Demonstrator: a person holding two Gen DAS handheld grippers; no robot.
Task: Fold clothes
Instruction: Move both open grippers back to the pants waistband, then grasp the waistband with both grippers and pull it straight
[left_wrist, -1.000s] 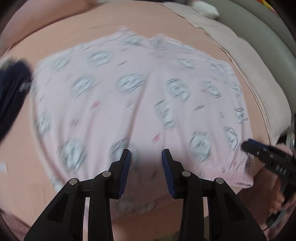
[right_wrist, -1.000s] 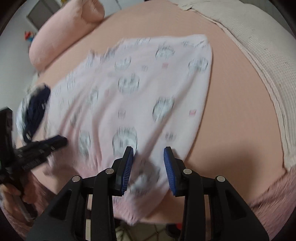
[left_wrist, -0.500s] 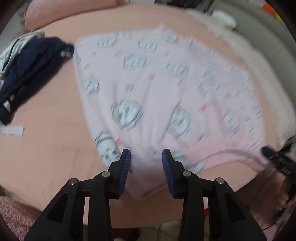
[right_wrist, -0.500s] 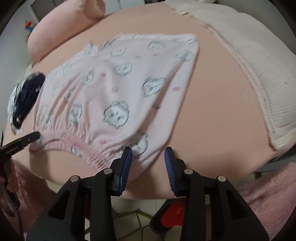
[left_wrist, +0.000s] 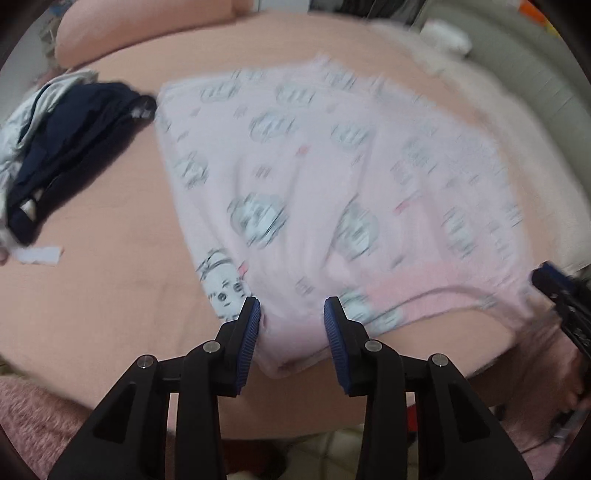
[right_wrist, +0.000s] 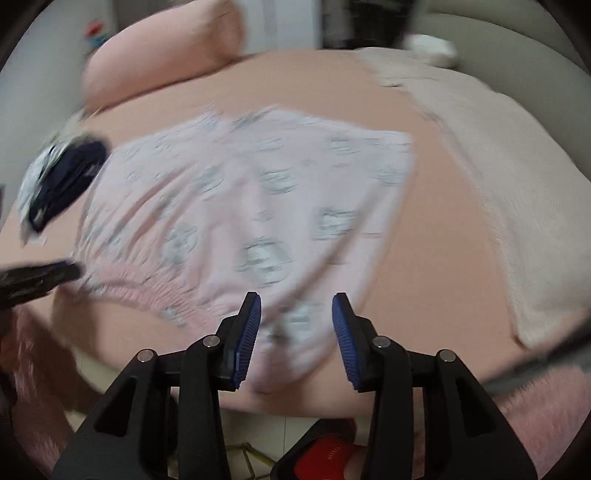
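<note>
Below, the pink pyjama shorts (left_wrist: 332, 177) lie flat (blurred) between both tongs (left_wrist: 291, 325) (right_wrist: 296, 325), half-open, gripping nothing.

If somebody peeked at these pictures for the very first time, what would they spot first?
Probably the big pink garment with cartoon faces, spread across the middle of the peach bed. Next, the left gripper and the right gripper, their blue-padded jaws standing apart over its near edge. A dark navy pile of clothes lies off to the left.
</note>
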